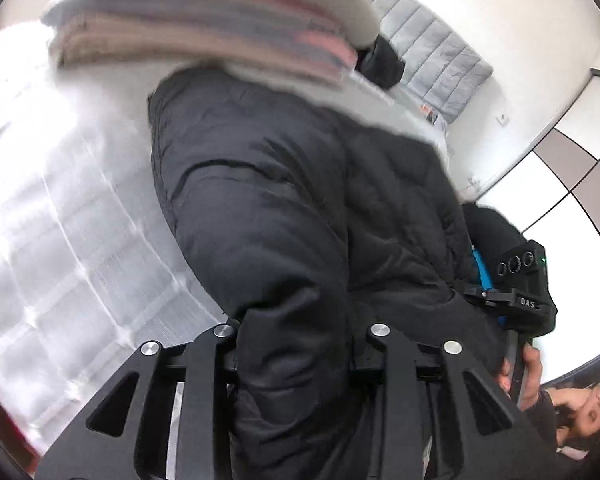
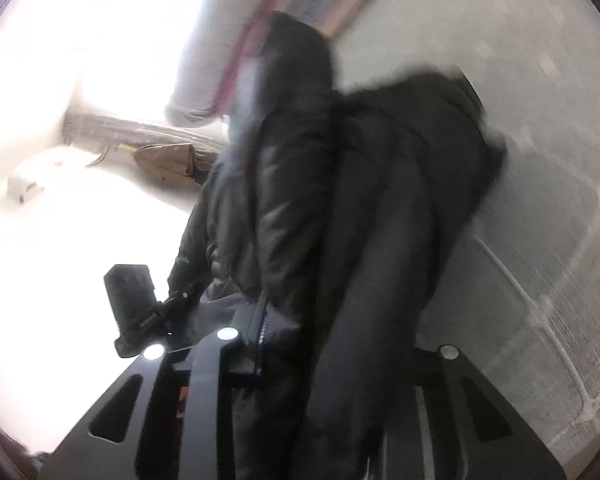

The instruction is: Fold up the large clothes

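Note:
A black puffer jacket [image 1: 284, 184] lies bunched on a white quilted bed cover [image 1: 60, 220]. My left gripper [image 1: 300, 344] is shut on a thick fold of the jacket, which fills the space between its arms. In the right wrist view the same jacket [image 2: 300, 184] hangs in long folds, and my right gripper [image 2: 324, 356] is shut on its edge beside the zipper [image 2: 262, 332]. Each gripper shows in the other's view: the right one [image 1: 516, 296] at the jacket's right side, the left one [image 2: 140, 312] at its left. The fingertips are buried in cloth.
A stack of folded striped blankets [image 1: 204, 28] lies at the far side of the bed. A grey quilted headboard or cushion [image 1: 432, 52] and a dark item [image 1: 380, 64] are beyond it. A tiled floor [image 1: 572, 168] is to the right. A brown bag [image 2: 164, 160] lies on the bright floor.

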Motion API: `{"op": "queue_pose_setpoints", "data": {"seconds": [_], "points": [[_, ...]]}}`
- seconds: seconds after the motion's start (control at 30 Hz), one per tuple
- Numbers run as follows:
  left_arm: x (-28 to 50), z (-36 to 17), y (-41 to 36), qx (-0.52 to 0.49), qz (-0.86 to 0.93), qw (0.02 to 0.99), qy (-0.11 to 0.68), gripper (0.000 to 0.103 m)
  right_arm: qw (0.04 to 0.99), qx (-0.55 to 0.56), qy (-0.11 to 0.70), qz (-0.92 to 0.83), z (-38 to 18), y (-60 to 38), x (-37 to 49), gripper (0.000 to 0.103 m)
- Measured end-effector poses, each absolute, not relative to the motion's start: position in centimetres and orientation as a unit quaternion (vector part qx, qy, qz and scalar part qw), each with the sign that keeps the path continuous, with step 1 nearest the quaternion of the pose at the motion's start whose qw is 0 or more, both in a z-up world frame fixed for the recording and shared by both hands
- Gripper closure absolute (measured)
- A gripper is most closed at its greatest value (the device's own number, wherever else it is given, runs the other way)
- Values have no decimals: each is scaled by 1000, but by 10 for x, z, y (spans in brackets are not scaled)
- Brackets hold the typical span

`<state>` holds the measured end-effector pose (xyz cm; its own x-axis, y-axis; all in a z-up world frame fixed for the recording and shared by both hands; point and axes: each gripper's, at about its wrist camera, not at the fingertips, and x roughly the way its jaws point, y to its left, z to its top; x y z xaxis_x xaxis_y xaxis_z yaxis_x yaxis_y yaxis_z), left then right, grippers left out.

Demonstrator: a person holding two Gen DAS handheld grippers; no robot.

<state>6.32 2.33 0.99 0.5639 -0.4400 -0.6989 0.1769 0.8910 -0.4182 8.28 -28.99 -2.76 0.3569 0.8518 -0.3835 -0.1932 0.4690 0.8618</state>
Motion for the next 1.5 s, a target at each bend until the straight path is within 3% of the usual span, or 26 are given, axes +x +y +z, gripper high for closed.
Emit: {"op": "queue_pose_setpoints", "data": {"seconds": [0.33,0.47,0.57,0.6,0.7,0.77,0.8,0.93,1.03,1.2,1.3,1.4,1.5], "points": [[88,90,135,-135,-129,916,355,77,754,322,380,428,58,-157,149,78],[106,75,206,-142,-102,916,362,76,740,314,403,437,37,-87,188,78],[137,32,261,-161,-81,897,403,75,719,314,454,421,-11,-36,222,77],[150,10,278,-170,-72,883,431,71,710,316,476,413,-31,-21,229,74],[152,-37,323,-209,-62,856,468,53,675,333,527,393,-88,10,234,39],[148,-45,338,-223,-87,850,470,47,670,345,522,399,-100,13,231,33],[145,-45,340,-219,-95,849,472,40,672,342,519,403,-100,12,229,33],[127,-30,359,-192,-92,856,471,36,667,345,530,393,-91,-6,242,23],[99,-16,364,-159,-20,878,450,23,718,305,515,355,-68,-33,218,17],[42,6,320,-122,27,890,438,17,861,116,455,193,4,-59,156,7],[14,6,276,-83,48,889,449,16,898,25,419,129,27,-54,109,7],[-13,6,251,-91,45,889,447,16,936,-1,332,117,43,-27,59,7],[-35,14,233,-91,58,896,430,16,942,-5,306,135,59,-16,26,7]]}}
